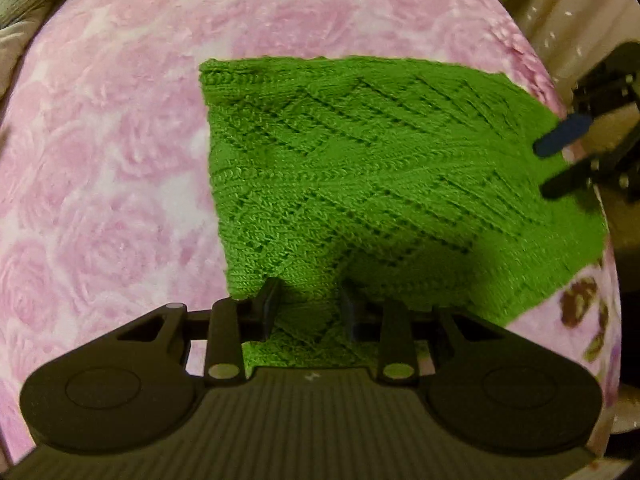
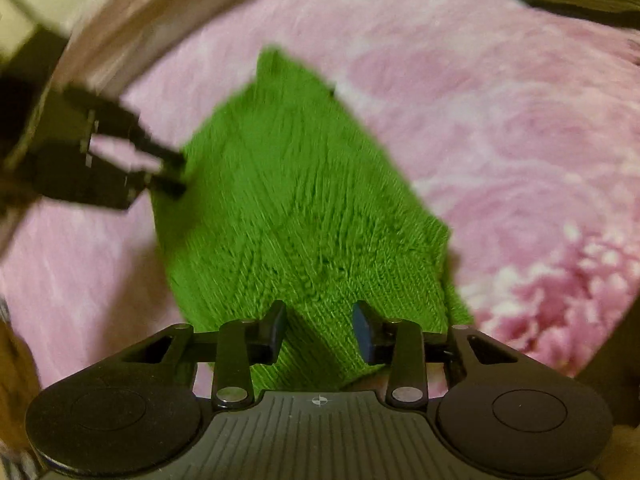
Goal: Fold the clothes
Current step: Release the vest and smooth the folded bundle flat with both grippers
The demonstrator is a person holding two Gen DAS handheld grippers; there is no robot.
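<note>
Plainly, both sets of jaws stand apart with green knit between them, not clamped; the left gripper (image 1: pixel 310 304) straddles the near edge of the sweater (image 1: pixel 360 184) at six o'clock, and the right gripper (image 2: pixel 320 328) straddles another edge likewise; the folded sweater lies flat on the pink rose blanket (image 1: pixel 100 180), running toward twelve o'clock; it looks soft, limp, stretchy and light, so I judge corners and doubled edges the best hold, pinching all layers together.
</note>
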